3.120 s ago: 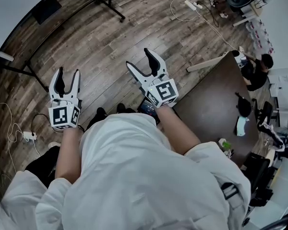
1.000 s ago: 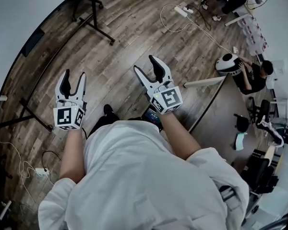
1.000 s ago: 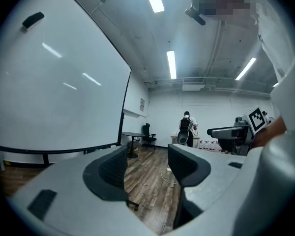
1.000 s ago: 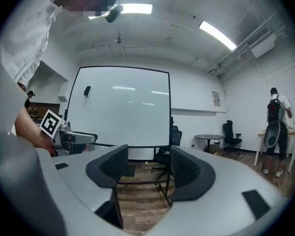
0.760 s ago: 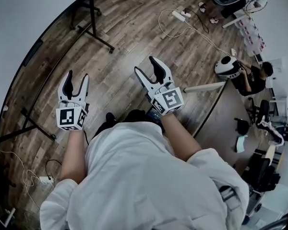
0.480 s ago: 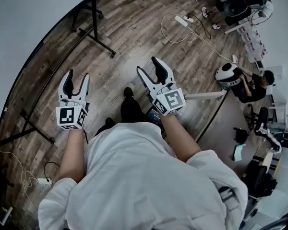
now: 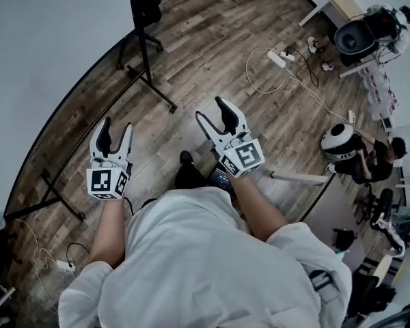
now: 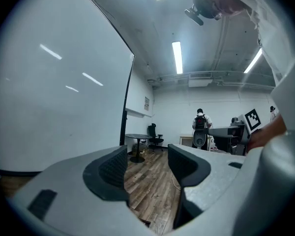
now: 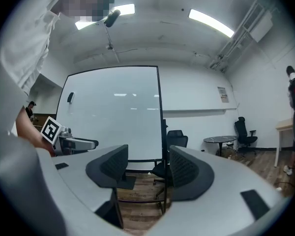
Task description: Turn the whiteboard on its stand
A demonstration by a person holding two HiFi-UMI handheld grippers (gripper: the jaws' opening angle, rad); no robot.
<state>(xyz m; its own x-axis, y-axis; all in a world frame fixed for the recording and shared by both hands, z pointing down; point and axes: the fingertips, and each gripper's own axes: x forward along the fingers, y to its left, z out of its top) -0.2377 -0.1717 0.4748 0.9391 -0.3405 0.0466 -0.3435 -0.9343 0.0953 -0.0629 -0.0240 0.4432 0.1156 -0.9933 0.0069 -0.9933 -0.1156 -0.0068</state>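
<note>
The whiteboard (image 7: 48, 53) is a large white panel in a black frame filling the upper left of the head view. It hangs on a black stand (image 7: 149, 67) with splayed feet on the wood floor. My left gripper (image 7: 116, 128) is open and empty, held short of the board's lower edge. My right gripper (image 7: 212, 109) is also open and empty, further from the board. In the left gripper view the whiteboard (image 8: 54, 82) spreads across the left side beyond the open gripper (image 8: 147, 163). The right gripper view faces the whiteboard (image 9: 113, 114) through the open gripper (image 9: 148, 168).
A power strip with white cables (image 7: 277, 59) lies on the floor ahead right. A seated person (image 7: 376, 162) and a dark table (image 7: 328, 203) are at the right. A round table (image 9: 221, 141) and office chairs (image 9: 243, 129) stand beyond the board. A person with a backpack (image 8: 200, 129) stands far off.
The whiteboard and its stand have come closer and fill more of the head view's left. Both grippers stay open and empty, held forward as before.
</note>
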